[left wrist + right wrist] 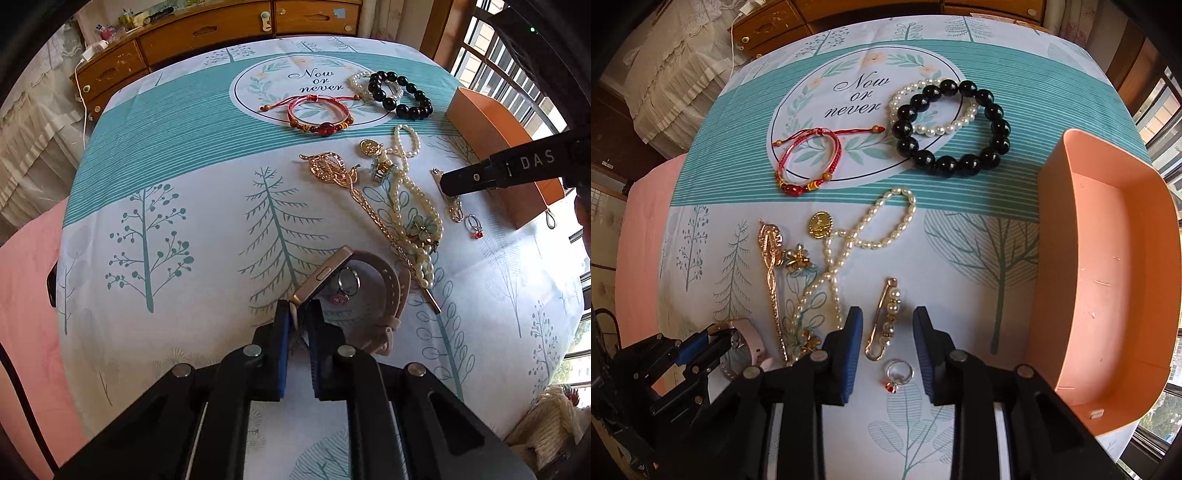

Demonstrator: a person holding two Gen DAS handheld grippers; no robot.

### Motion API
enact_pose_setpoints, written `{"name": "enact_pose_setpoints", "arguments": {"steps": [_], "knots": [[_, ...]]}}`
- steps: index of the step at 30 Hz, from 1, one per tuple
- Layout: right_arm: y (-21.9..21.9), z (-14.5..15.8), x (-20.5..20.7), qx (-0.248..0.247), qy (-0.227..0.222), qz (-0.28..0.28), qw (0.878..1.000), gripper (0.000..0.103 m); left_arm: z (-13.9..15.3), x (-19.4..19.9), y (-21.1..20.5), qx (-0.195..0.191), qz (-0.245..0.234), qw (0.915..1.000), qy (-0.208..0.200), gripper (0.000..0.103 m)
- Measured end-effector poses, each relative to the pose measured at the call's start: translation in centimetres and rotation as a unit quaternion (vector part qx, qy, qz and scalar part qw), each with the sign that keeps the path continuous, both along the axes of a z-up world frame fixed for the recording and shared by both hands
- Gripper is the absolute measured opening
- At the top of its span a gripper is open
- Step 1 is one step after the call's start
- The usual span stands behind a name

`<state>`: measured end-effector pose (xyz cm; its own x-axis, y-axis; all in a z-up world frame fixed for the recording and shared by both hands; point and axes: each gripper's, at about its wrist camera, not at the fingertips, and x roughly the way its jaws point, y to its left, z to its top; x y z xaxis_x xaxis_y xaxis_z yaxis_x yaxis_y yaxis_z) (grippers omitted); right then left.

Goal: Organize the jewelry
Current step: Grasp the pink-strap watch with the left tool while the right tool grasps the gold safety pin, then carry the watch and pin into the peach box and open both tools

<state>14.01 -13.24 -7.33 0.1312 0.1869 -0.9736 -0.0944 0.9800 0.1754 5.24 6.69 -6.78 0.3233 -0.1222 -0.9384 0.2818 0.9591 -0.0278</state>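
Observation:
My left gripper (297, 314) is shut on a gold watch with a pink strap (384, 291), pinching its case edge just above the tablecloth; it also shows in the right wrist view (746, 347). My right gripper (888, 325) is open and empty, its jaws on either side of a pearl safety-pin brooch (886, 325) with a red-stone ring (897, 373) just below. An open orange box (1108, 280) stands at the right. A pearl necklace (886, 229), gold hairpin (772, 266), gold pendant (820, 223), black bead bracelet (953, 129), pearl bracelet (934, 107) and red cord bracelet (809, 166) lie on the cloth.
A silver ring (347, 284) lies on the cloth inside the watch strap loop. The tree-print tablecloth (184, 221) covers the table. A wooden dresser (221, 33) stands behind it. Windows (517, 74) are at the right.

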Motion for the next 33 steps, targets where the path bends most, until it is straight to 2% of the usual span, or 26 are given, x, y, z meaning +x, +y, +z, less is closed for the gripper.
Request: {"name": "enact_pose_setpoints", "arguments": {"steps": [3,14,17,18,25,33], "knots": [[-0.1,0.0,0.1,-0.005,0.0,-0.003,1.0,0.018,0.3,-0.1,0.4,-0.011,0.017,0.9998,-0.001,0.007],[2.0,0.1,-0.5,-0.055,-0.027,0.047,0.997,0.017,2.9,-1.2,2.4,-0.044,0.056,0.9969,-0.034,0.007],[2.7,0.1,-0.9,-0.075,-0.047,0.066,0.994,0.008,3.7,-1.5,2.6,-0.053,0.059,0.996,-0.041,0.007],[2.8,0.2,-1.1,-0.075,-0.051,0.067,0.994,0.008,4.0,-1.6,2.7,-0.056,0.06,0.9957,-0.044,0.007],[0.9,2.1,-2.1,-0.009,-0.064,0.038,0.997,0.007,5.0,-2.0,2.5,-0.064,0.063,0.9946,-0.052,0.007],[-4.7,7.4,-4.7,0.066,-0.131,-0.022,0.989,0.007,7.1,-1.8,0.0,-0.076,0.05,0.9934,-0.07,0.007]]}}
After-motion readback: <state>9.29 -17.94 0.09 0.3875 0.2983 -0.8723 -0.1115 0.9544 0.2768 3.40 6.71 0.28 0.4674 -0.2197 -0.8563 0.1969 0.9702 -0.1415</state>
